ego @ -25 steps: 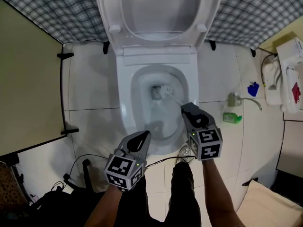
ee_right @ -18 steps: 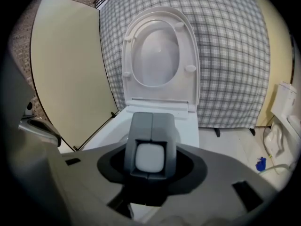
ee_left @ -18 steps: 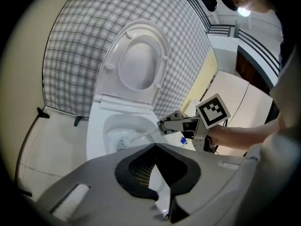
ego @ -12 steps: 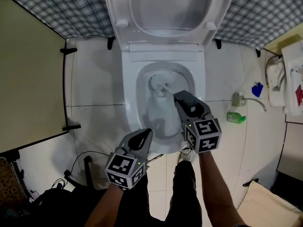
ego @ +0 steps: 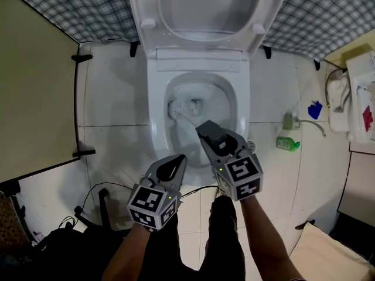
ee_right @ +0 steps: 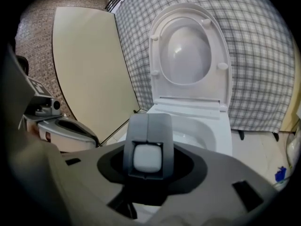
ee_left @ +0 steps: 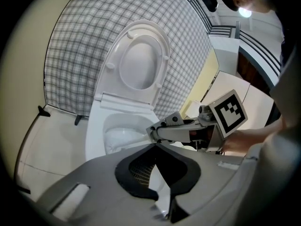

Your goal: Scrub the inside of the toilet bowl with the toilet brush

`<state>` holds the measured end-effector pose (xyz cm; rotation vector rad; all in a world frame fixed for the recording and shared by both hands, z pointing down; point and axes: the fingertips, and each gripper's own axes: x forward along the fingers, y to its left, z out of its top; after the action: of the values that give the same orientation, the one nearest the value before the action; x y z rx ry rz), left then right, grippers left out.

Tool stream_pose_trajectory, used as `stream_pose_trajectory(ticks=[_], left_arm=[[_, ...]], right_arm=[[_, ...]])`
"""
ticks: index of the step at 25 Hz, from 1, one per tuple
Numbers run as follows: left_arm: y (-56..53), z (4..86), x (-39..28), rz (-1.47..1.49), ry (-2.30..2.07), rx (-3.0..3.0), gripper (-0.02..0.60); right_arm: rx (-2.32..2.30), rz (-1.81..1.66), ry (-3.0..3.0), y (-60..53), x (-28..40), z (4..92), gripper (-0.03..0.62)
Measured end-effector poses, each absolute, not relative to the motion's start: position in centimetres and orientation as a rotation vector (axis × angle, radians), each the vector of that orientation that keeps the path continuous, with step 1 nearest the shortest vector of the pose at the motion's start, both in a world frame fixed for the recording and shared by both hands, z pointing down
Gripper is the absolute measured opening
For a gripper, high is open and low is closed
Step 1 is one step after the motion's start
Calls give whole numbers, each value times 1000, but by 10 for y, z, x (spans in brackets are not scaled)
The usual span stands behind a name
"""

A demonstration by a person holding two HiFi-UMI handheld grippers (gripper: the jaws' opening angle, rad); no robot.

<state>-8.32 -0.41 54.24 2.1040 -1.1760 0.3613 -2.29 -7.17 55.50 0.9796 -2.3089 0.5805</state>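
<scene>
The toilet (ego: 155, 116) is seen from above with its lid (ego: 208, 4) raised, and the bowl (ego: 221, 110) lies open below it. The left gripper (ego: 176, 161) is held closed and empty just short of the front rim, taking no part. The right gripper (ego: 205, 130) is clamped on the brush (ego: 176, 108) — its head is set against the bowl's left inner wall, beside the drain (ego: 195, 105), with the thin shaft running back up to the jaws. The white handle (ee_right: 147, 157) end is seen seated squarely between them. The brush is judged light, with a stiff plastic shaft and springy bristles — probably wet lower down, so it is best gripped high on the handle and firmly, since sideways scrubbing will lever it in the jaws.
</scene>
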Motion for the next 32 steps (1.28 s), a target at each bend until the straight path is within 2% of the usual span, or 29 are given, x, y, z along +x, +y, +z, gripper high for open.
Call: stream_pose_trajectory(ticks=[17,32], left_arm=[[9,535,-77,357,-1180,2103,9],[21,533,-66,372,-1129,2123,9]], right_arm=[[753,571,-2156,25,23,554,192],[823,534,-1947,25,81,549,186]])
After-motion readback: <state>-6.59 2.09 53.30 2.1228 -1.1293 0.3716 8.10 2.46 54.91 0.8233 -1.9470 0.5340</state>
